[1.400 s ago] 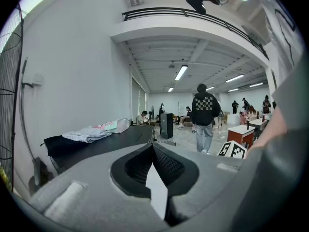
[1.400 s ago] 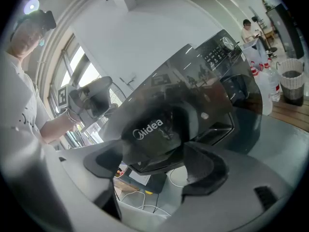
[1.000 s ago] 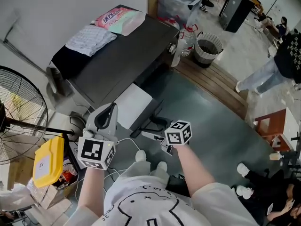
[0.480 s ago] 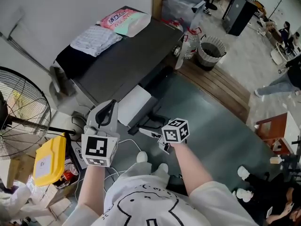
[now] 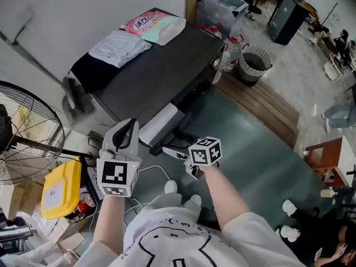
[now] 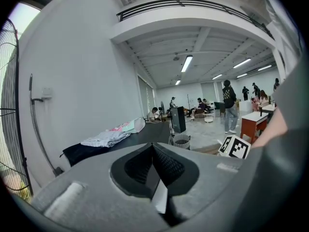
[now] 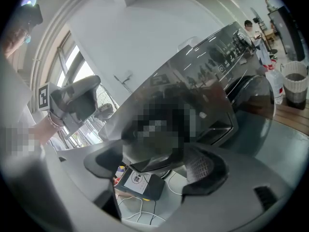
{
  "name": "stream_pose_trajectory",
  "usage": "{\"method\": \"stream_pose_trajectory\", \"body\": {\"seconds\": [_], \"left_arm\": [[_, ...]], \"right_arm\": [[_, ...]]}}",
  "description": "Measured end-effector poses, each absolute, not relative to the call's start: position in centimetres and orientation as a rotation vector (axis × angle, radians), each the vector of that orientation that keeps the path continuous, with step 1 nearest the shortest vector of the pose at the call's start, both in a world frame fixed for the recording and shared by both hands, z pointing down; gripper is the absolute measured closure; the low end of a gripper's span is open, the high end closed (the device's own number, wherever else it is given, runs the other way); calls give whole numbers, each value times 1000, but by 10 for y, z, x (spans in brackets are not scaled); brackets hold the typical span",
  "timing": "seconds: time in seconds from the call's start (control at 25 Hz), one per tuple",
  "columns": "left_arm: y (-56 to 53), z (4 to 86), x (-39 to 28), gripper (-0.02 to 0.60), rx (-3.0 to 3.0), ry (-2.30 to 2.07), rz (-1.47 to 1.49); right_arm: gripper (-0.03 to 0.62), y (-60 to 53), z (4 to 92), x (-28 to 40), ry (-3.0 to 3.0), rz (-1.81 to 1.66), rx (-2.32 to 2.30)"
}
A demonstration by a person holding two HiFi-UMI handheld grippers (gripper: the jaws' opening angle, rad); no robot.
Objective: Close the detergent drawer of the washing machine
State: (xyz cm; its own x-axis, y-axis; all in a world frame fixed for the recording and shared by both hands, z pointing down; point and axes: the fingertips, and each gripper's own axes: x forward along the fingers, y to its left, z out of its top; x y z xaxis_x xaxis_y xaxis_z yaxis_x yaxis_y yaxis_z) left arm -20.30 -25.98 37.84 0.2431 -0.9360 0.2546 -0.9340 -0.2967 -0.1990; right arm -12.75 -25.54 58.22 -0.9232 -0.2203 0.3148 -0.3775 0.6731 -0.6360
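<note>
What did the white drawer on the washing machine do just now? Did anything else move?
The detergent drawer slid further into the washing machine, so less of its white tray sticks out now. The right tool, with its jaws around the drawer's dark front, moved in with it. The left tool stayed shut beside the machine, holding nothing. The folded cloth on top did not move.
</note>
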Motion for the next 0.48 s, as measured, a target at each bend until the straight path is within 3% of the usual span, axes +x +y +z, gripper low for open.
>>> {"method": "stream_pose_trajectory", "body": {"seconds": [0.48], "left_arm": [[-266,380,-214,568,-2463,1880,-517]], "right_arm": [[203,-266,581,-143,-2674,1085,489]]}}
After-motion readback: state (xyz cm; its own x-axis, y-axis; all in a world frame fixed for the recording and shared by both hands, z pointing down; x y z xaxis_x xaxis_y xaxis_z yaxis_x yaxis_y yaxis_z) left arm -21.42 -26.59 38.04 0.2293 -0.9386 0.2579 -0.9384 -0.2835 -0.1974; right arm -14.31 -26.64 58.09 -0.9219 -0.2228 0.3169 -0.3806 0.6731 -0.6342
